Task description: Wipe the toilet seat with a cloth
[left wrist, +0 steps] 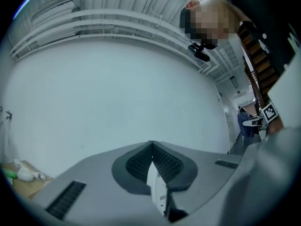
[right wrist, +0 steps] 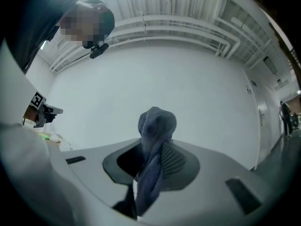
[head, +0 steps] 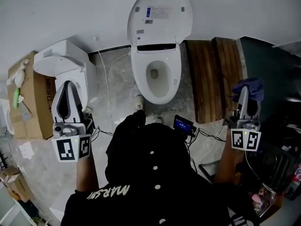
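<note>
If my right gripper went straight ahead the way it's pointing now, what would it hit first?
Most likely the white wall. The right gripper, shut on the blue cloth, faces bare wall with nothing else in that line; depth is unclear.

toilet (head: 139,76): glossy smooth white, ceramic look. cloth (right wrist: 155,126): matt blue-grey ribbed knit. left gripper (left wrist: 153,145): matt grey plastic, dark textured pads (left wrist: 168,163). planks (head: 207,79): rough brown wood. box (head: 33,102): plain cardboard.

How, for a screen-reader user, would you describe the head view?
A person looks down at an open toilet, its lid raised. The right gripper holds a blue cloth; the left gripper is shut and empty.
</note>
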Demonstrator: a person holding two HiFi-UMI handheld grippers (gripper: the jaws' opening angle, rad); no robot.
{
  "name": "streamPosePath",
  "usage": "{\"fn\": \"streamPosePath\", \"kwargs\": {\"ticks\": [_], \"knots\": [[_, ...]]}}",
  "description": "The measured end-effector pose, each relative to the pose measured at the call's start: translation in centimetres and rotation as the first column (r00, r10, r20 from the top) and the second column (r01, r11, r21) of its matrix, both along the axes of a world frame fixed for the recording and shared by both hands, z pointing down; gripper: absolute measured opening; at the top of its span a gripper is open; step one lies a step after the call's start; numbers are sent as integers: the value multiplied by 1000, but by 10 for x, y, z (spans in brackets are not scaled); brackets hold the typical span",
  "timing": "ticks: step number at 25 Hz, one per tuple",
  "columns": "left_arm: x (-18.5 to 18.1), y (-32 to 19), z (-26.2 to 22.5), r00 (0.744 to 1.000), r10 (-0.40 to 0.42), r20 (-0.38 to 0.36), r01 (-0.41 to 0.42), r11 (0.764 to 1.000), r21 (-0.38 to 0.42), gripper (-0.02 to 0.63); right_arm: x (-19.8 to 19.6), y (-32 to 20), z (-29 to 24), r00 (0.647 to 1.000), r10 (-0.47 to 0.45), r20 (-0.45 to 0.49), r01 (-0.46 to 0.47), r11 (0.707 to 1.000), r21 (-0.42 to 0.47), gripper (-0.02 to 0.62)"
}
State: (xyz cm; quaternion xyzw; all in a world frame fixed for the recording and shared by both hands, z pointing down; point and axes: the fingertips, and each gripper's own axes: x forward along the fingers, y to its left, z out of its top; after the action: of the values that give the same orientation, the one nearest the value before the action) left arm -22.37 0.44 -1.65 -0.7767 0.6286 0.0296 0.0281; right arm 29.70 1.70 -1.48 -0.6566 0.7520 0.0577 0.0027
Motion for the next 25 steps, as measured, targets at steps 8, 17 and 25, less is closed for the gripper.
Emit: {"fn": "streamPosePath", "kwargs": {"ticks": [8,17,25], "knots": [[-11,33,-12,999,-39,-12,39,998,38,9,13,36,-3,999,44,26,-44,999,21,86],[-11,40,-7,998,-66,-17,66,997,33,9,20,48,2,994,77,71,-79,997,25,86],[4,36,-8,999,-46,-29,48,998,42,9,18,48,10,995,79,55,-80,997,5,86]]}}
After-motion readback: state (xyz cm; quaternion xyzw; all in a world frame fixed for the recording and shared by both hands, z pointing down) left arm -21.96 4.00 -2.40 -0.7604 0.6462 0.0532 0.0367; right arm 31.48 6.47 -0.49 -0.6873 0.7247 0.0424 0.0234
